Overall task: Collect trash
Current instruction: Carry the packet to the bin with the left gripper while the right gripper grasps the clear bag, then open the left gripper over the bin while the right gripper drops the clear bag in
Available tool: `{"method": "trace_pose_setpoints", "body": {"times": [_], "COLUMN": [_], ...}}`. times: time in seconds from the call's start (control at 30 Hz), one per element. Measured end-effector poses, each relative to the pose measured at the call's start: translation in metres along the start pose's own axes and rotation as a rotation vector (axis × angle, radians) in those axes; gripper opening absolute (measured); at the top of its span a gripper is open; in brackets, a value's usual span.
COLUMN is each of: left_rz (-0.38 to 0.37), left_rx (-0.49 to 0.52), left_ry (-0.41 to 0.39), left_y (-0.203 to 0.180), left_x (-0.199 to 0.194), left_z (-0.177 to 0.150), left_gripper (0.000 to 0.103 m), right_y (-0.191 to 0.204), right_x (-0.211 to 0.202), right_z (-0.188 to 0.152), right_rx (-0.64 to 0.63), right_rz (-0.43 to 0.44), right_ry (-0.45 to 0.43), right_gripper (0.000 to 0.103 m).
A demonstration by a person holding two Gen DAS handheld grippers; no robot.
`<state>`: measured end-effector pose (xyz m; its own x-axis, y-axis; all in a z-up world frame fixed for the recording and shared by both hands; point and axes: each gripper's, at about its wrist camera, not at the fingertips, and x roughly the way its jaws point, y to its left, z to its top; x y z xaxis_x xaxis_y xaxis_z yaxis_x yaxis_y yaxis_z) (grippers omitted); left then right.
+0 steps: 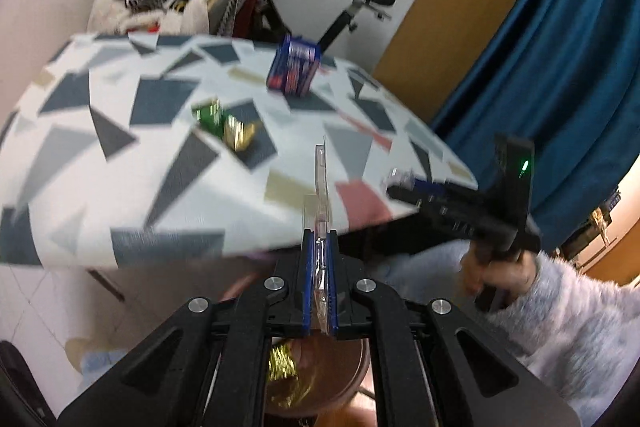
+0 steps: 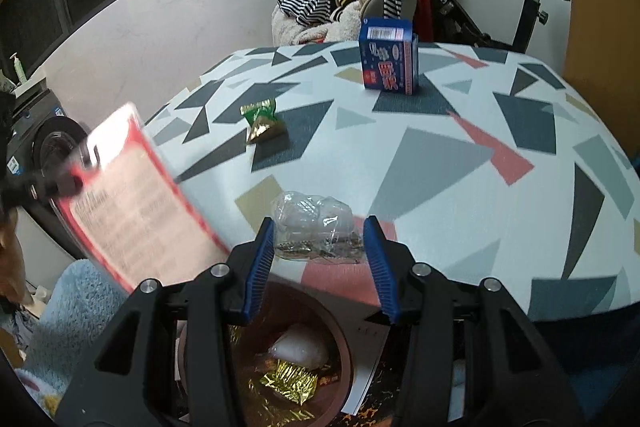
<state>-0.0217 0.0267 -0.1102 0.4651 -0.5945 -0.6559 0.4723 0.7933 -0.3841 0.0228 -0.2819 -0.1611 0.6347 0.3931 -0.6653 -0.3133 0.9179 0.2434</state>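
My left tongs pinch a flat clear plastic blister pack; my right tongs grip crumpled clear plastic wrap. Either could miss the brown round bin below the surface's edge.

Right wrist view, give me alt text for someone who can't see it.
The right gripper holds crumpled clear plastic between its blue pads at the near edge of a table with a triangle-patterned cloth. Below it sits a brown bin holding wrappers. Farther back lie a green-and-gold wrapper and an upright blue box; at left, a red-bordered blister pack.
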Motion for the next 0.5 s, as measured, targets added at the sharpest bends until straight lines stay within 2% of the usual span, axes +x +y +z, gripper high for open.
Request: {"method": "trace_pose_setpoints", "body": {"times": [0.2, 0.5], "left_rz": [0.034, 0.163], "left_rx": [0.038, 0.130], "left_ry": [0.076, 0.188], "left_y": [0.003, 0.006], "left_x": [0.030, 0.078], "left_z": [-0.031, -0.059], "left_gripper": [0.006, 0.006], "right_y": [-0.001, -0.001], "right_x": [0.004, 0.009], "right_z": [-0.011, -0.021], "right_rx": [0.010, 0.020], "right_rz": [0.002, 0.006], "right_ry": [0.019, 0.035], "right_gripper": [0.047, 0.047]}}
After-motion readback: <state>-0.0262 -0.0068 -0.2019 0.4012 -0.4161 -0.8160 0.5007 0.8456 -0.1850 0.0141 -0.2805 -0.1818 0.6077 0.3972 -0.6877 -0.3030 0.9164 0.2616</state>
